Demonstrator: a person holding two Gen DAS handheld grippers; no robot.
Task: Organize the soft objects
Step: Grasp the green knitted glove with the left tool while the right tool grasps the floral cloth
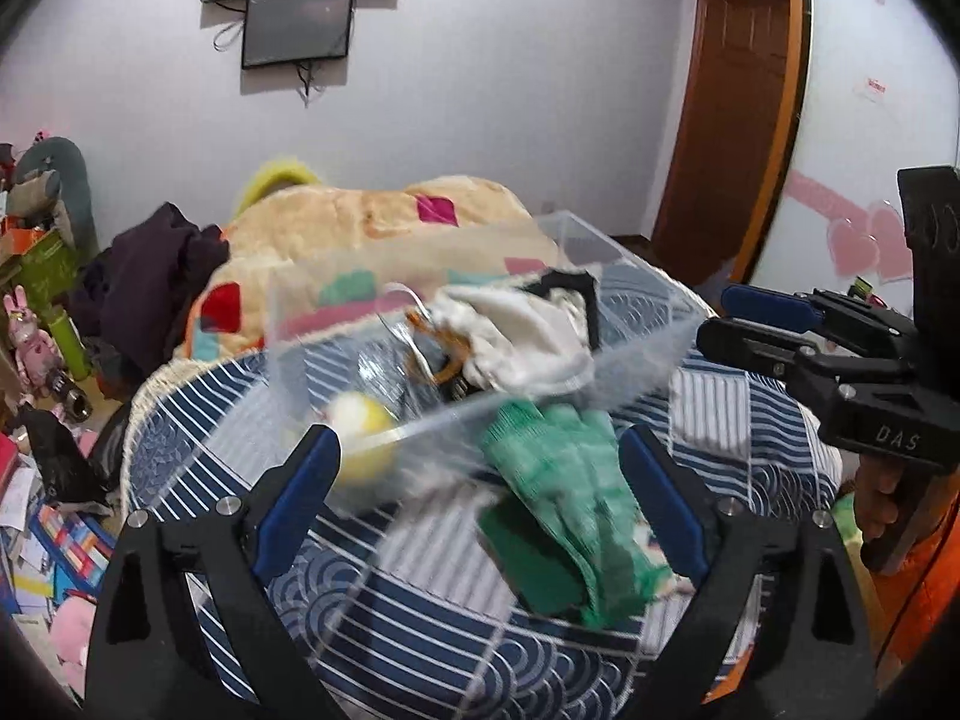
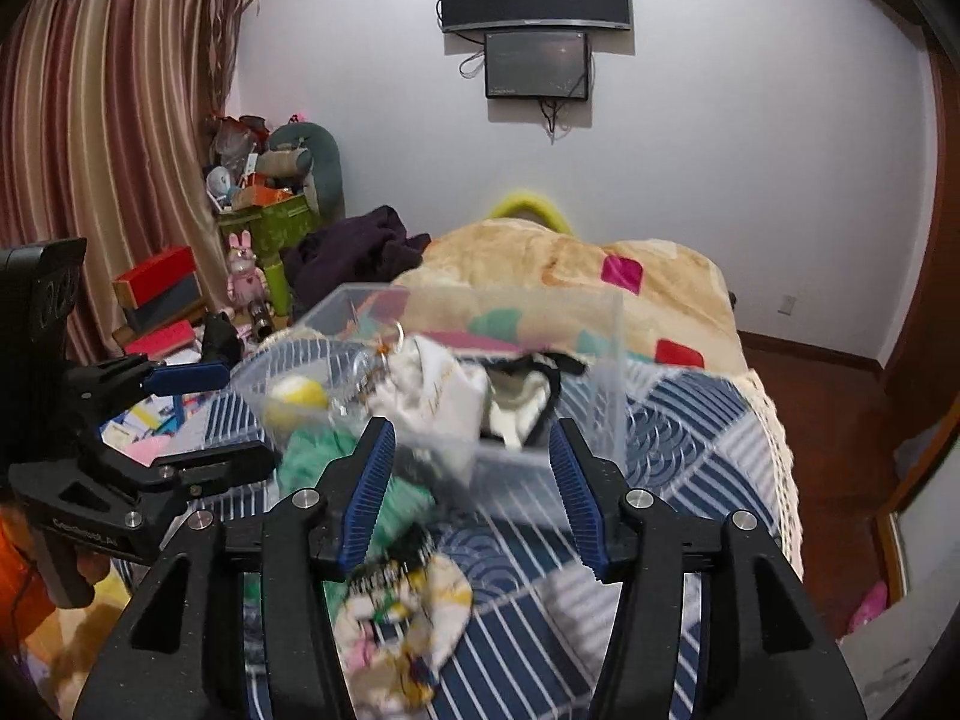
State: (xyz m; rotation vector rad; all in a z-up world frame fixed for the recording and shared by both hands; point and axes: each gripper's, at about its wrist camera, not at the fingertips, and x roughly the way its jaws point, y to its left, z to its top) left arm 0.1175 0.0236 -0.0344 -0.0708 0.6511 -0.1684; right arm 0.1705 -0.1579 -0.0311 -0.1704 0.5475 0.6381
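On the bed (image 1: 420,630), clear bin (image 1: 480,324) part-filled; green cloth (image 1: 570,498), patterned cloth (image 2: 402,618) left out; both grippers' fingers (image 1: 300,498) wide apart, empty.

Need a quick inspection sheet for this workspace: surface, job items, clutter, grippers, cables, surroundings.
Surface: bed with a blue striped cover.
Job's things: clear bin holds white cloth and yellow ball; green gloves and patterned cloth lie outside it.
Clutter: boxes and toys on the floor.
Grippers: left gripper open, empty; right gripper open, empty.
Cables: dangling under the wall screens.
Surroundings: curtain, door.
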